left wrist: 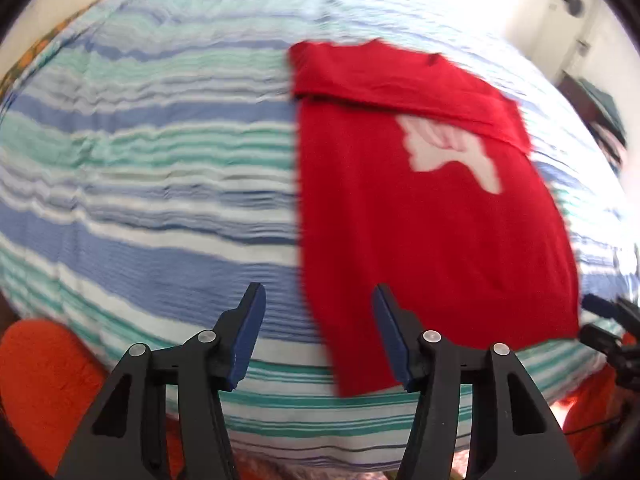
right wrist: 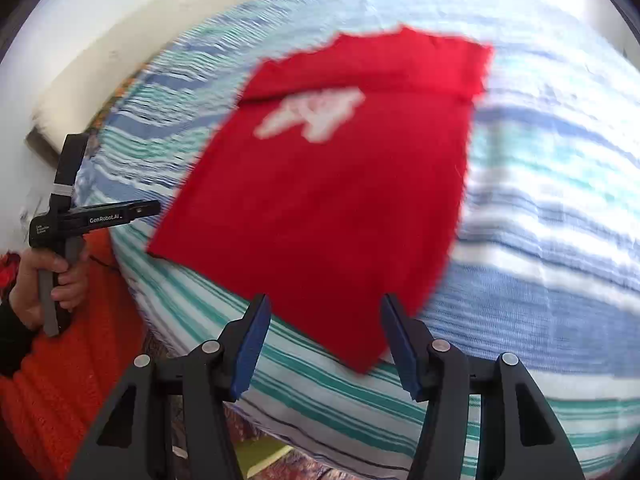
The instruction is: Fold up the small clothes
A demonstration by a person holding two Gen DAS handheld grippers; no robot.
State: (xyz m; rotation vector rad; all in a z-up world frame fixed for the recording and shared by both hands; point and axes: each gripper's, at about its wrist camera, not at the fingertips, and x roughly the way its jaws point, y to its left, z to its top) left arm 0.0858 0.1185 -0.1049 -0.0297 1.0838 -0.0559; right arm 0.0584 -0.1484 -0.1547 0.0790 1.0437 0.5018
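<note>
A small red T-shirt (left wrist: 424,216) with a white print lies flat on the striped bed; its sleeves are folded in and its top edge is folded down over the chest. It also shows in the right wrist view (right wrist: 332,192). My left gripper (left wrist: 318,300) is open and empty, just above the shirt's near left corner. My right gripper (right wrist: 324,312) is open and empty, above the shirt's near right corner. The left gripper also shows in the right wrist view (right wrist: 154,207), held in a hand at the left.
The bed cover (left wrist: 140,184) has blue, green and white stripes and fills both views. The person's orange sleeve (right wrist: 60,380) is at the near left. A white wall and pale ledge (right wrist: 120,40) lie beyond the bed. Dark objects (left wrist: 600,120) sit at the far right.
</note>
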